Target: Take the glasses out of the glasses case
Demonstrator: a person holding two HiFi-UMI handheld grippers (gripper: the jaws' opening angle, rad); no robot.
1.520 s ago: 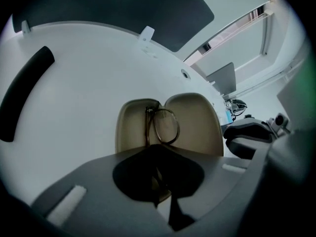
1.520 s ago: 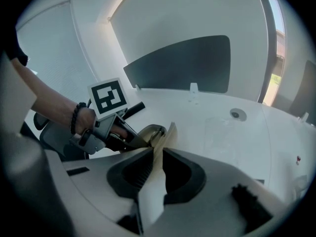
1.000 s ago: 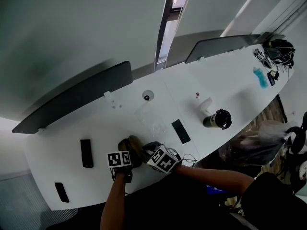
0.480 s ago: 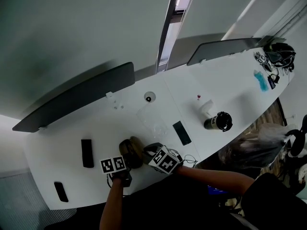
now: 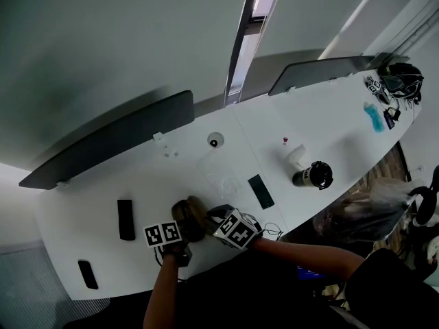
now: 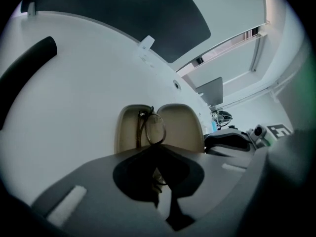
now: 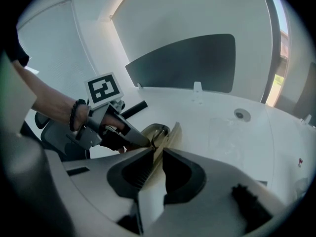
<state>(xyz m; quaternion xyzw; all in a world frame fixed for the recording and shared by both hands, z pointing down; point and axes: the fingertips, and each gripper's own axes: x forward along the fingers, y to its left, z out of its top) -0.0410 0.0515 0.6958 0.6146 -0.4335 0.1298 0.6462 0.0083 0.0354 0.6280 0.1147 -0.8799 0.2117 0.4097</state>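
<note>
Head view: we look steeply down on a long white table. Near its front edge an open tan glasses case lies between our two tools. The left gripper reaches in from the left and the right gripper from the right, each carrying a black-and-white marker cube. A dark flask stands well apart, farther along the table.

Left gripper view: the case's two tan halves lie spread open, and the glasses stand on edge at the fold between them. The left gripper has its jaws pressed nearly together, pinching the lower part of the thin frame. The glasses are not yet out of the case.

Right gripper view: the right gripper has its jaws closed narrowly on one upright wall of the case, steadying it. The tip of the left gripper meets the glasses just inside the case.

What could go wrong, as we judge it: the pinch sits on thin wire, so a quick or twisting pull could let the frame slip or bend. A temple could catch on the case lining and drag the case along. If the right hold slackens, the case may lift with the glasses.
</note>
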